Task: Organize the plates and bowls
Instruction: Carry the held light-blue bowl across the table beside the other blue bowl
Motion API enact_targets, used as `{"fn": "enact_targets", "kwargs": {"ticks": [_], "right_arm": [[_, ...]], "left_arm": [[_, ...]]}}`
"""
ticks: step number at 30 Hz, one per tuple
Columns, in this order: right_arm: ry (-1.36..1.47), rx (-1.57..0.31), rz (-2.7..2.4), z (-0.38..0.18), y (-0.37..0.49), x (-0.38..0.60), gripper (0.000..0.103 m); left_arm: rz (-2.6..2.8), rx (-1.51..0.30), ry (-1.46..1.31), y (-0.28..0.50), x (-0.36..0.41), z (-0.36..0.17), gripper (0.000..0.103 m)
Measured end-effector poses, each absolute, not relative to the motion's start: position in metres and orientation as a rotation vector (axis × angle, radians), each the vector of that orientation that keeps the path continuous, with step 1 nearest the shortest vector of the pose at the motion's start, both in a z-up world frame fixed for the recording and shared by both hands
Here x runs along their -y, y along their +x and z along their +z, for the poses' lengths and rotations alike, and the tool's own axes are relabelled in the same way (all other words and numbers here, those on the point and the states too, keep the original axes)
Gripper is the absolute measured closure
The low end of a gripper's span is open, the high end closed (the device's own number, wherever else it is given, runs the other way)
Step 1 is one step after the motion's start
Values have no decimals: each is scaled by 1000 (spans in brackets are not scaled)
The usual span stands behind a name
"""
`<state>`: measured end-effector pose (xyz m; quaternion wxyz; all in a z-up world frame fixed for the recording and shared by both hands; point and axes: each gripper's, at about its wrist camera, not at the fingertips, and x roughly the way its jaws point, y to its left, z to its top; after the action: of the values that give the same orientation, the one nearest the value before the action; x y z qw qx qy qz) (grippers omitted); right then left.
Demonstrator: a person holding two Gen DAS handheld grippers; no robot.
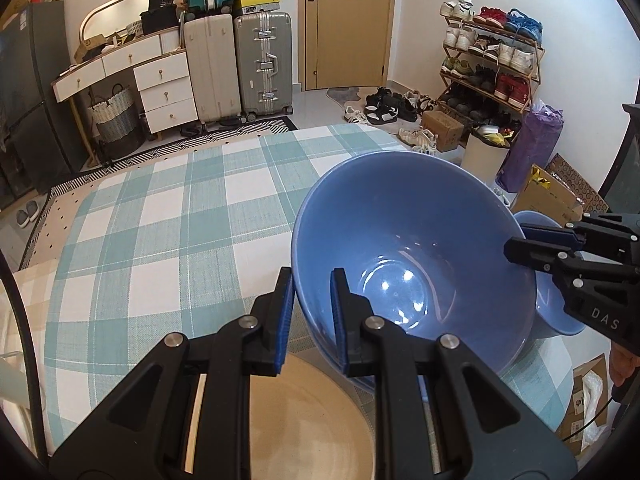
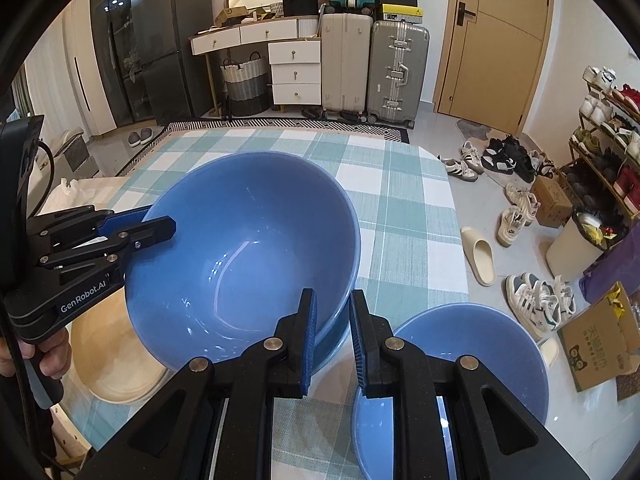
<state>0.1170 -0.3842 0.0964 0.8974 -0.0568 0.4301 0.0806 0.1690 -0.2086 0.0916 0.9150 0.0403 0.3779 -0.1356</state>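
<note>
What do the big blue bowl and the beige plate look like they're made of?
Big blue bowl: probably glazed ceramic, since it is glossy with sharp light reflections inside, though melamine is possible. Beige plate: matte, with faint concentric rings, so perhaps wood or unglazed stoneware; hard to tell.

Large bowl (image 2: 244,256) on table (image 2: 404,208) — plate (image 2: 116,364) left, small bowl (image 2: 480,360) right.

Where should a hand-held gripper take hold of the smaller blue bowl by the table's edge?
Grip the smaller blue bowl by its thin rim, one finger inside and one outside, coming down from above on the near side. It sits upright and open, and its curved wall looks too wide to span. The large blue bowl is already held this way at opposite rims.
</note>
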Motion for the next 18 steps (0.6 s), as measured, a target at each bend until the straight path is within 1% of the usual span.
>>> {"fn": "enact_targets", "kwargs": {"ticks": [18], "right_arm": [[-126, -915, 162, 82, 121, 387, 87]], "left_arm": [[-258, -781, 144, 171, 214, 64, 89]]}}
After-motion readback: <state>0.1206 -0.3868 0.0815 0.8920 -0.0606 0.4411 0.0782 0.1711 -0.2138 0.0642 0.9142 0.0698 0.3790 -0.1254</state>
